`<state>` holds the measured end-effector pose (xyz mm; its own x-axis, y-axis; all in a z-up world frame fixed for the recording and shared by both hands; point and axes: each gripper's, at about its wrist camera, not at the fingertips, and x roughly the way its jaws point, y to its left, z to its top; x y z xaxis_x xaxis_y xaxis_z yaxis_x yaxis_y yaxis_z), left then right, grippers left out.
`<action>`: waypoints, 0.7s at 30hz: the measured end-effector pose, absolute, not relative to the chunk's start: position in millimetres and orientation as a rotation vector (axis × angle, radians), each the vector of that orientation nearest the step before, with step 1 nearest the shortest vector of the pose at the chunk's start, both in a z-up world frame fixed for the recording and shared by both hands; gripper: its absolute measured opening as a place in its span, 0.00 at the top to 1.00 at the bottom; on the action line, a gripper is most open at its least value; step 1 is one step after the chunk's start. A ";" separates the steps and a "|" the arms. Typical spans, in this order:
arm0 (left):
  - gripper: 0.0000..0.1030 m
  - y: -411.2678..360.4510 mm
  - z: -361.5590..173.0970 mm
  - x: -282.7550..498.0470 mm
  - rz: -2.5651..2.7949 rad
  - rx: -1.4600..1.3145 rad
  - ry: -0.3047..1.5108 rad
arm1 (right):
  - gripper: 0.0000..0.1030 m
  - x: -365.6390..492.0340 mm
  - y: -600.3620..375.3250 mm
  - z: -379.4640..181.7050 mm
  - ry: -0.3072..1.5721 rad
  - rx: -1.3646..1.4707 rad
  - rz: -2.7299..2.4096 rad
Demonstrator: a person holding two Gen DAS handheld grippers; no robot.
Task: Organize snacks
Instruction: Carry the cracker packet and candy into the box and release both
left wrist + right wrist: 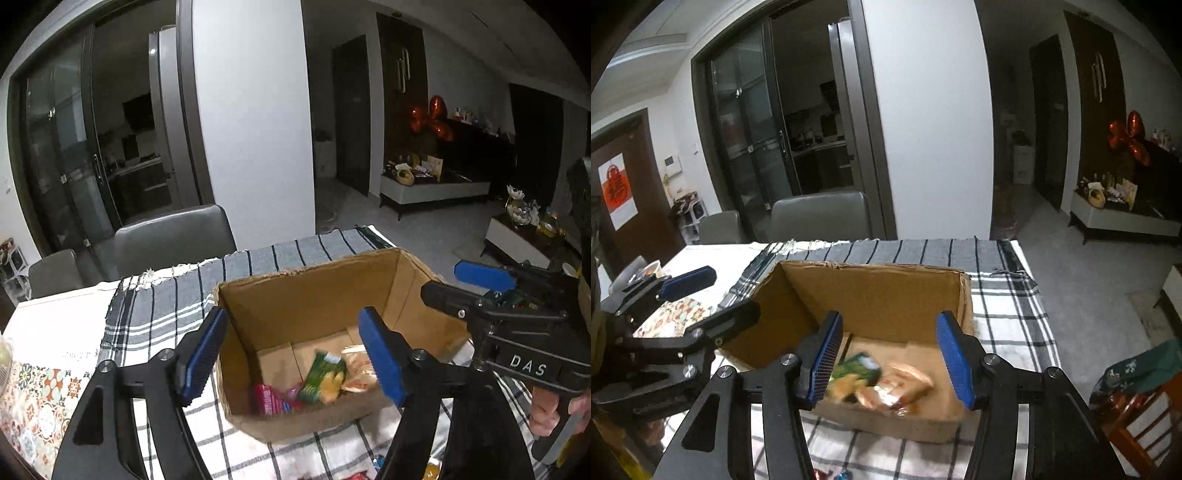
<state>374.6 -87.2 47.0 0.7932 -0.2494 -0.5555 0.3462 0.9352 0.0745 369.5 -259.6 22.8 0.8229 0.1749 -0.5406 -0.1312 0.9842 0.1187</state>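
Cardboard box [314,295] under tilted (open) grippers [295,354]

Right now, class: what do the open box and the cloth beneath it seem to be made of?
Cardboard box: brown cardboard with a matte finish; its top edge looks rough and torn. Checked tablecloth: probably woven fabric, matte, white with dark stripes; a frayed fringe runs along its far edge.
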 end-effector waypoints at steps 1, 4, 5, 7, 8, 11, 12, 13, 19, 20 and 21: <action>0.29 -87.5 47.5 370.4 -0.321 0.181 0.569 | 0.48 365.2 -259.0 23.4 0.577 0.075 0.160; 0.29 -85.5 50.1 353.1 -0.307 0.192 0.558 | 0.48 350.3 -260.2 28.0 0.560 0.081 0.153; 0.29 -83.8 51.9 347.8 -0.309 0.191 0.553 | 0.48 344.3 -260.4 29.6 0.559 0.083 0.142; 0.29 -82.7 53.2 336.6 -0.305 0.192 0.547 | 0.48 334.7 -262.4 32.3 0.552 0.088 0.141; 0.29 -81.9 54.5 328.9 -0.305 0.194 0.539 | 0.48 330.7 -262.6 33.2 0.552 0.089 0.138; 0.29 -81.9 57.0 314.0 -0.306 0.200 0.531 | 0.48 315.8 -263.8 34.6 0.550 0.097 0.132; 0.29 -81.5 57.7 308.4 -0.311 0.201 0.528 | 0.48 311.7 -263.8 35.5 0.549 0.097 0.130; 0.29 -81.8 58.7 303.7 -0.310 0.204 0.526 | 0.48 306.3 -264.0 35.9 0.546 0.098 0.130; 0.29 -77.6 57.1 274.3 -0.320 0.207 0.506 | 0.48 278.2 -261.4 33.9 0.533 0.077 0.123; 0.29 -76.3 55.6 269.2 -0.322 0.204 0.507 | 0.48 273.4 -260.0 34.1 0.530 0.074 0.121; 0.29 -75.5 54.6 265.8 -0.328 0.202 0.508 | 0.48 267.0 -259.4 33.6 0.523 0.070 0.116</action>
